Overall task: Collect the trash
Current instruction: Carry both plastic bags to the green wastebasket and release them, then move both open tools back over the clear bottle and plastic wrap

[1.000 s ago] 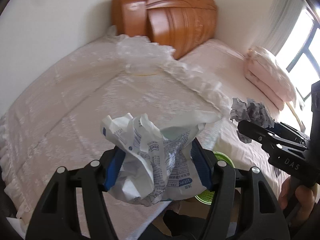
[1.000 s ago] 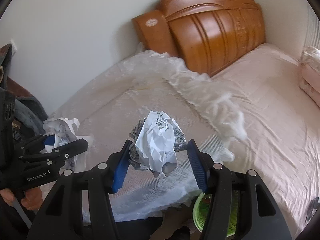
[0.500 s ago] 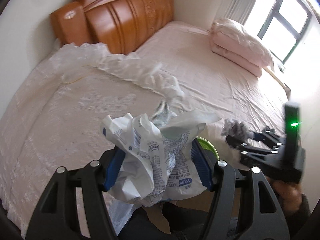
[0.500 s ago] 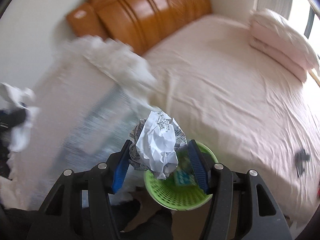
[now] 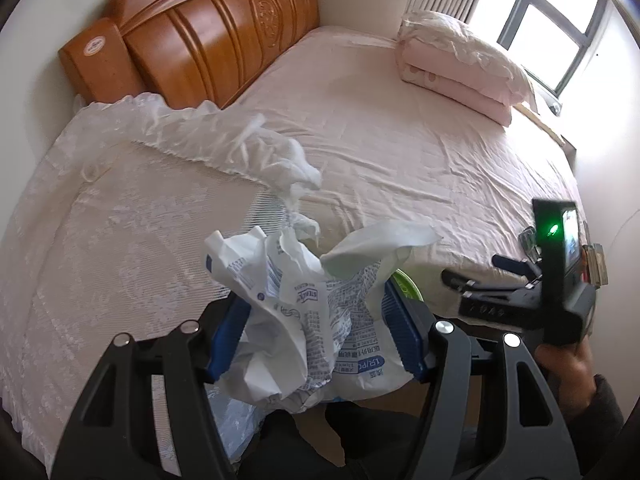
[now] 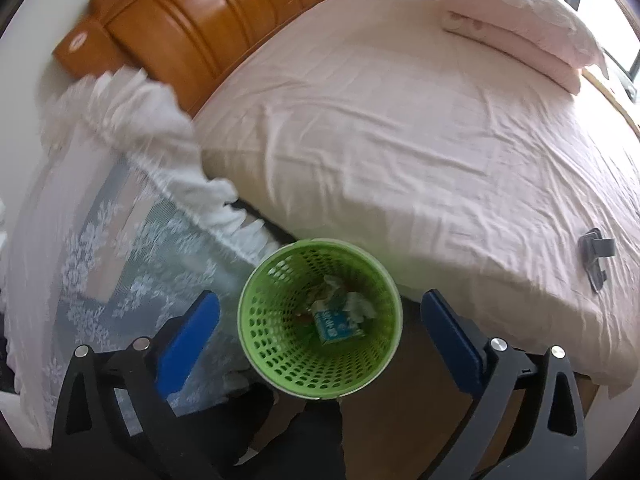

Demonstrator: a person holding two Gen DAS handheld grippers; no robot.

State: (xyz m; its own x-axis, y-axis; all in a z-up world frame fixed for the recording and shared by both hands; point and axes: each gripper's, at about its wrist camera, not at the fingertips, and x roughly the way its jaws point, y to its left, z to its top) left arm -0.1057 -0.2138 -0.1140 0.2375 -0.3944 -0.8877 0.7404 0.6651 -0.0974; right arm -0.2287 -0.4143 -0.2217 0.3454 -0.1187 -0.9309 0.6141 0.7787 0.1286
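My left gripper (image 5: pixel 316 332) is shut on a crumpled white printed wrapper (image 5: pixel 304 316), held above the bed's edge. Behind the wrapper a sliver of the green mesh bin (image 5: pixel 406 284) shows. My right gripper (image 6: pixel 320 320) is open and empty, directly above the green mesh bin (image 6: pixel 288 364), which stands on the floor beside the bed. Crumpled paper (image 6: pixel 348 300) and a blue packet (image 6: pixel 334 322) lie inside the bin. The right gripper also shows in the left wrist view (image 5: pixel 472 276), at the right, open.
A bed with a pink sheet (image 6: pixel 400 120) and a white lace cover (image 5: pixel 100 220) fills both views. Wooden headboard (image 5: pixel 208 36) at the back. Folded pink bedding (image 5: pixel 460 68) lies near the window. A small grey object (image 6: pixel 596 256) lies on the sheet at right.
My right gripper opened over the green bin and the crumpled paper ball it held is gone from its jaws. Both grippers swung right; the left still holds the wrapper.
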